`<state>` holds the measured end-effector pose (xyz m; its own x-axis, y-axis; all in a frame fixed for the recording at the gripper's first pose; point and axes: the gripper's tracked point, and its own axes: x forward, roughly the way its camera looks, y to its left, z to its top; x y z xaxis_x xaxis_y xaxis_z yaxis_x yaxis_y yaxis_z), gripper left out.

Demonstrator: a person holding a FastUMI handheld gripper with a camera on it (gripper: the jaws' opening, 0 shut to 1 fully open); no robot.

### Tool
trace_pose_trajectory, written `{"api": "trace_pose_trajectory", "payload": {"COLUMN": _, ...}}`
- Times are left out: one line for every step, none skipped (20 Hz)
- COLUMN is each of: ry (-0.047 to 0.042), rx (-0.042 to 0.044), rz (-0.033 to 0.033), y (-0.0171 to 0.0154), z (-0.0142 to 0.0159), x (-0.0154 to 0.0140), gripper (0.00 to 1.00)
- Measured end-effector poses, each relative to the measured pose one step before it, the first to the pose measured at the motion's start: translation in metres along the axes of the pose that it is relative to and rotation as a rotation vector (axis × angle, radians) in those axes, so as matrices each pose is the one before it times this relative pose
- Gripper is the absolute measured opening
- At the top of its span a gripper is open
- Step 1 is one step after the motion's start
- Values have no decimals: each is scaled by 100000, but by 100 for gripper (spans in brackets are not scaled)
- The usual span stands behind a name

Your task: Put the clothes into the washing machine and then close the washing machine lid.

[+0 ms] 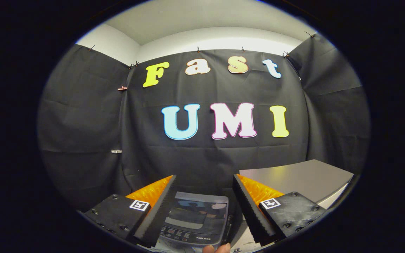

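Item 1 — gripper [204, 196]: fingers spread wide, nothing between the pads, pads touching nothing. Each finger carries a small square marker tag on its block. Gripper sits above the washer, pointed toward the booth's back wall.

Item 2 — washing machine [193, 219]: small top-loader, grey, seen from above btwn the two fingers & just below them. Lid [197, 207] is down, glossy, shows reflections. Control strip w/ buttons runs along the near edge. Clothes: can't tell where they are.

Item 3 — grey table [301, 179]: flat top, to the right of the washer, beyond the right finger.

Item 4 — fingertip [216, 248] of a person: at the near edge of the washer, below the control strip.

Item 5 — black cloth wall [83, 116]: hung by clips, white wall above.
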<state>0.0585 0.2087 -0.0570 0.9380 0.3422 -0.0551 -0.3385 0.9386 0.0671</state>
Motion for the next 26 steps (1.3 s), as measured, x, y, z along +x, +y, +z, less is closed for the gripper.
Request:
{"api": "trace_pose_trajectory", "payload": {"ry": -1113, "rx": -1050, "rz": -1390, "y": -879, "z": 416, "x": -781, "gripper": 99}}
{"api": "trace_pose_trajectory", "payload": {"ry": -865, "rx": -1345, "rz": -1148, "y": -830, "z": 288, "x": -719, "gripper": 99}}
{"api": "trace_pose_trajectory", "payload": {"ry": -843, "rx": -1093, "rz": -1181, "y": -740, "z": 267, "x": -751, "gripper": 99}}
{"api": "trace_pose_trajectory", "payload": {"ry": -957, "rx": -590, "rz": -321, "y": -422, "z": 304, "x": -854, "gripper": 99}}
{"api": "trace_pose_trajectory", "payload": {"ry": -533, "rx": -473, "rz": -278, "y": -320, "z": 100, "x": -683, "gripper": 99}}
{"api": "trace_pose_trajectory", "payload": {"ry": -1002, "rx": -103, "rz": -597, "y": -475, "z": 967, "x": 370, "gripper": 99}}
{"api": "trace_pose_trajectory", "payload": {"ry": -1172, "rx": -165, "rz": -748, "y": -498, "z": 279, "x": -633, "gripper": 99}}
{"api": "trace_pose_trajectory", "payload": {"ry": -927, "rx": 284, "rz": -700, "y": -392, "z": 333, "x": -547, "gripper": 99}}
{"api": "trace_pose_trajectory", "payload": {"ry": -633, "rx": 747, "rz": -172, "y": -191, "z": 208, "x": -485, "gripper": 99}}
{"api": "trace_pose_trajectory", "payload": {"ry": -267, "rx": 999, "rz": 694, "y": -3, "z": 171, "x": -705, "gripper": 99}}
{"api": "trace_pose_trajectory", "payload": {"ry": 193, "rx": 895, "rz": 772, "y": 81, "z": -46, "x": -516, "gripper": 99}}
{"api": "trace_pose_trajectory", "payload": {"ry": 425, "rx": 754, "rz": 727, "y": -142, "z": -121, "x": -524, "gripper": 99}}
{"api": "trace_pose_trajectory", "payload": {"ry": 336, "rx": 605, "rz": 577, "y": -38, "z": -192, "x": -401, "gripper": 99}}
{"api": "trace_pose_trajectory", "payload": {"ry": 275, "rx": 400, "rz": 183, "y": -218, "z": -179, "x": -240, "gripper": 99}}
{"api": "trace_pose_trajectory", "payload": {"ry": 755, "rx": 289, "rz": -523, "y": -398, "z": -376, "x": -228, "gripper": 99}}
{"api": "trace_pose_trajectory", "payload": {"ry": 705, "rx": 449, "rz": -1499, "y": -711, "z": -386, "x": -329, "gripper": 99}}
{"api": "trace_pose_trajectory", "payload": {"ry": 385, "rx": 543, "rz": -1669, "y": -746, "z": -407, "x": -164, "gripper": 98}}
{"api": "trace_pose_trajectory", "payload": {"ry": 310, "rx": 470, "rz": -1206, "y": -590, "z": -350, "x": -188, "gripper": 99}}
{"api": "trace_pose_trajectory", "payload": {"ry": 396, "rx": 405, "rz": -554, "y": -471, "z": -280, "x": -148, "gripper": 99}}
{"api": "trace_pose_trajectory", "payload": {"ry": 611, "rx": 231, "rz": -552, "y": -593, "z": -247, "x": -48, "gripper": 99}}
{"api": "trace_pose_trajectory", "payload": {"ry": 577, "rx": -24, "rz": -621, "y": -538, "z": -217, "x": -102, "gripper": 99}}
{"api": "trace_pose_trajectory", "payload": {"ry": 187, "rx": -212, "rz": -718, "y": -558, "z": -19, "x": 102, "gripper": 99}}
{"api": "trace_pose_trajectory", "payload": {"ry": -106, "rx": -360, "rz": -627, "y": -510, "z": 13, "x": 42, "gripper": 98}}
{"api": "trace_pose_trajectory", "payload": {"ry": -303, "rx": -322, "rz": -1060, "y": -576, "z": 71, "x": -93, "gripper": 99}}
{"api": "trace_pose_trajectory", "payload": {"ry": -350, "rx": -604, "rz": -910, "y": -425, "z": 85, "x": -25, "gripper": 99}}
{"api": "trace_pose_trajectory", "payload": {"ry": -120, "rx": -679, "rz": -628, "y": -320, "z": -2, "x": -174, "gripper": 98}}
